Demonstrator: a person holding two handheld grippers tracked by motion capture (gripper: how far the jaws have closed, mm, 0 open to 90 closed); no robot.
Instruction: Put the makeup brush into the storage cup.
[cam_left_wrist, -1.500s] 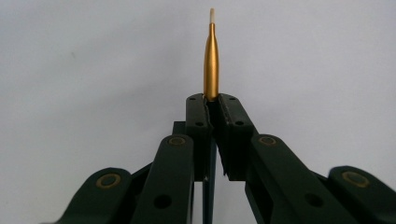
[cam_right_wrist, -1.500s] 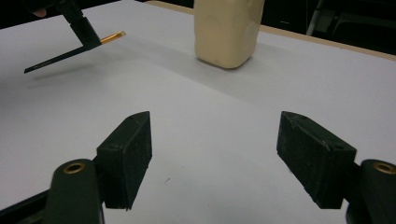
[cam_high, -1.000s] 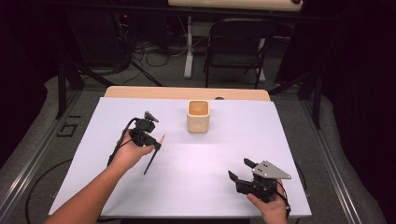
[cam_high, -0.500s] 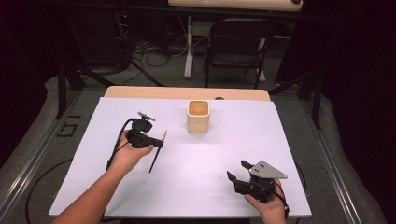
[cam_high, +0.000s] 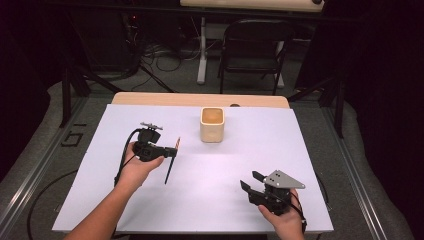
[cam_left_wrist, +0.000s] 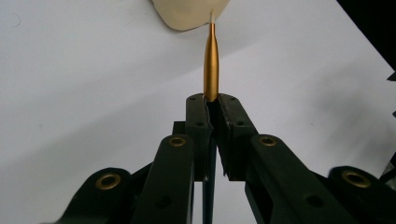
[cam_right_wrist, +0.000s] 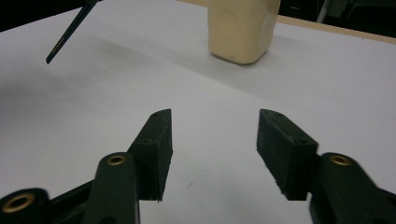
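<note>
My left gripper (cam_high: 171, 152) is shut on a slim brush (cam_high: 168, 172) with a dark handle, held above the white table left of centre. In the left gripper view the jaws (cam_left_wrist: 212, 100) clamp the handle, and the brush's gold ferrule (cam_left_wrist: 211, 60) points up toward the cream cup (cam_left_wrist: 189, 11). The cream cup (cam_high: 212, 125) stands upright at the table's centre back, apart from both grippers. My right gripper (cam_high: 250, 181) is near the front right edge, open with nothing between its fingers (cam_right_wrist: 215, 126). From there the cup (cam_right_wrist: 243, 28) is straight ahead and the brush handle (cam_right_wrist: 70, 30) is at the upper left.
The white sheet (cam_high: 260, 150) covers the table, with a wooden strip (cam_high: 200, 99) along the far edge. A black folding chair (cam_high: 255, 45) and cables stand on the floor beyond. A cable (cam_high: 122, 160) trails from the left gripper.
The left hand has turned slightly, swinging the brush a little to the right and more upright. The right gripper has barely moved.
</note>
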